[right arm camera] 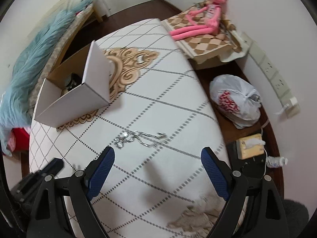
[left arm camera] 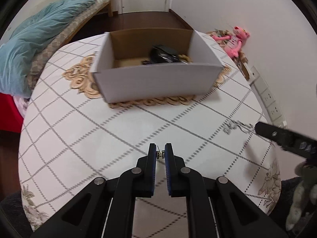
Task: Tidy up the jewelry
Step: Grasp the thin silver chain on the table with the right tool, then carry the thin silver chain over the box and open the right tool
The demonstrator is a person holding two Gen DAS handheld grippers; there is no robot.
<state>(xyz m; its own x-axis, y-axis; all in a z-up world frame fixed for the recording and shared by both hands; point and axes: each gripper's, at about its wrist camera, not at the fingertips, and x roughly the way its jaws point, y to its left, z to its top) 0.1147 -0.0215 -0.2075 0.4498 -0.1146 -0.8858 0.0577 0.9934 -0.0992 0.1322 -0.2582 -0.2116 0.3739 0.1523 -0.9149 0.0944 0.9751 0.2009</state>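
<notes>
The left gripper (left arm camera: 160, 151) pinched a small metal earring (left arm camera: 160, 154) between its ribbed blue pads, above the grid-patterned cloth of the counter (left arm camera: 79, 138). The right gripper (right arm camera: 157, 154) stood wide open and empty just short of a tangled silvery chain (right arm camera: 138, 136). A white cardboard box (left arm camera: 156, 83) sat beyond on an ornate mat.

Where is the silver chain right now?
The silver chain lies loose on the tablecloth, just ahead of the open right gripper, right of the cardboard box.

White box (left arm camera: 158, 83); grey-checked white tablecloth (left arm camera: 99, 138); pink plush toy (right arm camera: 206, 17).
</notes>
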